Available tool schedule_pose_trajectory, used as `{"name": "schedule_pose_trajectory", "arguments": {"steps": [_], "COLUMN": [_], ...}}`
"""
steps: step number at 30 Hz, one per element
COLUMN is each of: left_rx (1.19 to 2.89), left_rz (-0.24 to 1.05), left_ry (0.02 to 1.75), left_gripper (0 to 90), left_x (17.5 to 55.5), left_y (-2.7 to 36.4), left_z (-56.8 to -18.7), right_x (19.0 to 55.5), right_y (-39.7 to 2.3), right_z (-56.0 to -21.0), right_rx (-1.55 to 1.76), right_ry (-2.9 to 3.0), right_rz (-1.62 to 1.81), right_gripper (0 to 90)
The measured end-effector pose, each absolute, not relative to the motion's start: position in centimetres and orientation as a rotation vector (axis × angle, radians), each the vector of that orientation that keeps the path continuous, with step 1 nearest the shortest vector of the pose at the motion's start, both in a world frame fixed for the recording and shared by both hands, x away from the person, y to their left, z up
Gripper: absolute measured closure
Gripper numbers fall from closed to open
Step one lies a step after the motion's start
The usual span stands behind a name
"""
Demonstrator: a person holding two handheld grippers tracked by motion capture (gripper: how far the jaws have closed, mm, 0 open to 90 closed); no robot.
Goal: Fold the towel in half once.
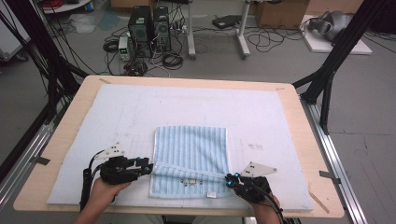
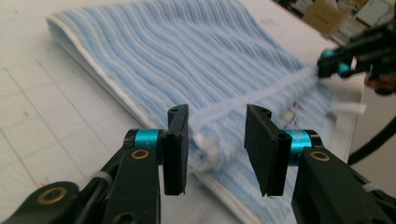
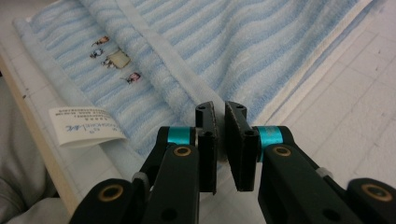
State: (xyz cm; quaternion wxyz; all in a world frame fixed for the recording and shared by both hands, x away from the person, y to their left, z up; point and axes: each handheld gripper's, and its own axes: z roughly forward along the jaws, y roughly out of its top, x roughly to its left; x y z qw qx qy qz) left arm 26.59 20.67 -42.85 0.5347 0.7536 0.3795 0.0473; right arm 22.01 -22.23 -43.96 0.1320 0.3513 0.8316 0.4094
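Note:
A light blue striped towel [image 1: 191, 149] lies folded on the white mat, its near fold pulled back toward the person along a white hem. My left gripper [image 1: 148, 168] sits at the towel's near left corner. In the left gripper view its jaws [image 2: 217, 140] stand apart, and the hem of the towel [image 2: 187, 60] lies between them, untouched by the pads. My right gripper [image 1: 229, 179] is at the near right corner. In the right gripper view it [image 3: 220, 135] is shut on the white hem of the towel [image 3: 261, 42]. The right gripper [image 2: 334, 63] also shows far off in the left gripper view.
The white mat [image 1: 140, 107] covers most of the wooden table [image 1: 70, 116]. A white care label [image 3: 84, 126] sticks out of the towel's near edge, beside small embroidered figures [image 3: 114, 58]. Black frame posts stand at both sides, with computers and cables on the floor beyond.

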Motion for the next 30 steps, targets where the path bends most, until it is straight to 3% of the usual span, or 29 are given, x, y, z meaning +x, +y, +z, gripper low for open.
{"name": "schedule_pose_trajectory", "arguments": {"steps": [5, 10, 14, 30], "left_rx": [1.765, 1.794, 1.852, 2.005], "left_rz": [0.145, 0.185, 0.169, 0.1], "left_ry": [0.948, 0.933, 0.94, 0.838], "left_gripper": [57.7, 72.8, 79.4, 81.8], "left_x": [28.3, 29.8, 30.7, 28.4], "left_y": [20.6, 19.7, 18.6, 17.1], "left_z": [-42.7, -42.9, -44.0, -44.9], "right_x": [21.8, 21.9, 22.5, 23.4], "right_y": [-22.5, -23.0, -23.4, -22.9], "right_z": [-44.3, -43.6, -42.7, -42.3], "right_rx": [1.007, 1.031, 1.06, 1.071], "right_ry": [2.431, 2.386, 2.325, 2.323], "right_rz": [1.154, 1.215, 1.267, 1.278], "right_gripper": [80.9, 70.8, 65.4, 61.1]}}
